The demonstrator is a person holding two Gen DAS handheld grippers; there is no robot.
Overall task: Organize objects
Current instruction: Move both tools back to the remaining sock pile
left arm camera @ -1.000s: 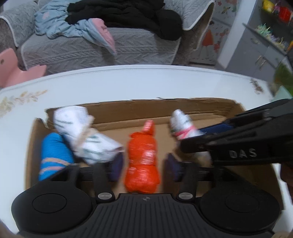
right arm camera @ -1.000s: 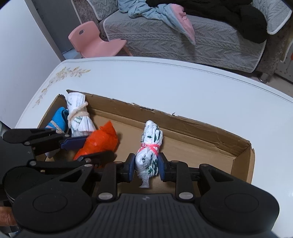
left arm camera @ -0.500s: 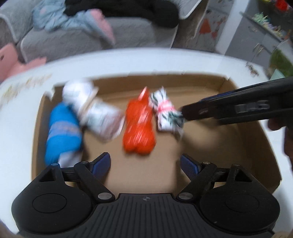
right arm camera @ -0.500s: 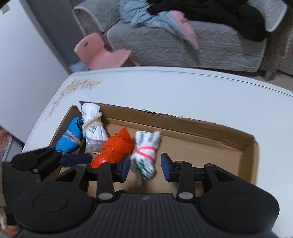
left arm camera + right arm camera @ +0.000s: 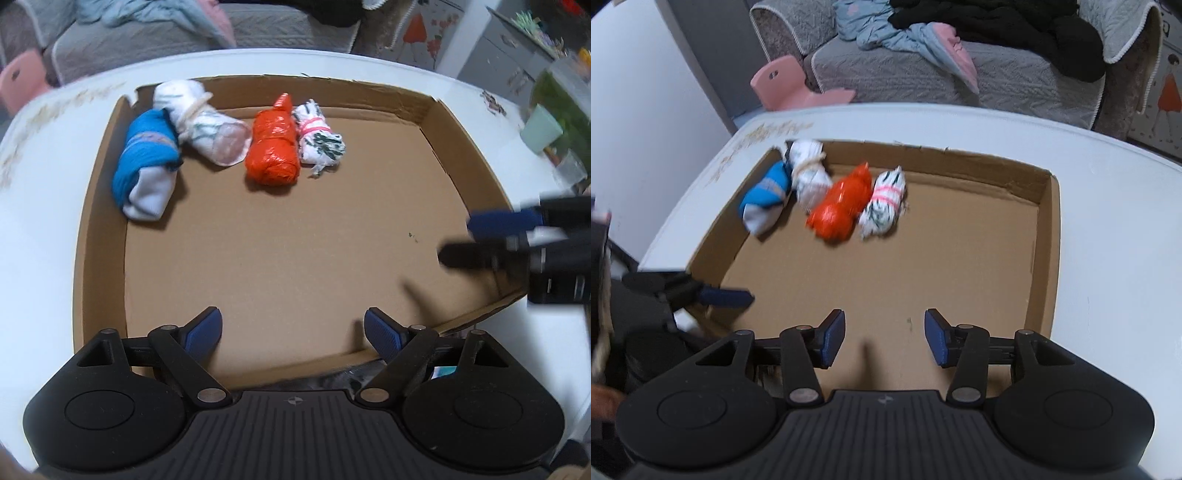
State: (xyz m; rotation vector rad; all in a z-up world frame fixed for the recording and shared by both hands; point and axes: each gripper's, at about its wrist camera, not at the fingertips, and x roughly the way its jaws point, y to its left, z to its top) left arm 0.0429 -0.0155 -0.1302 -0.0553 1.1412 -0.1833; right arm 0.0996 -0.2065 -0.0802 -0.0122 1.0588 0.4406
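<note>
A shallow cardboard tray (image 5: 103, 206) sits on a white table (image 5: 44, 258), seen from above over two black handheld grippers with blue pads. Four rolled bundles lie in a row at the tray's far left. From left to right: a blue roll (image 5: 147, 162) with a white end, a white roll (image 5: 201, 127) tied with pale cord, an orange roll (image 5: 275, 146), and a white roll with dark markings and a pink band (image 5: 317, 134). The blue and corded rolls touch; the orange and pink-banded rolls lie side by side, touching. The rest of the tray floor is bare brown cardboard. The left gripper (image 5: 293, 334) hangs over the tray's near edge, fingers wide apart with nothing between them. The right gripper (image 5: 884, 339) hangs over the near part of the tray floor, its jaws opening, fingers apart and empty, well clear of the bundles. In the left view the right gripper enters blurred from the right over the tray's right wall. Beyond the table stands a grey sofa (image 5: 905, 70) heaped with blue, pink and black clothing, and a pink child's chair (image 5: 790, 83). A faint floral print marks the table's far left edge. No writing can be read.
</note>
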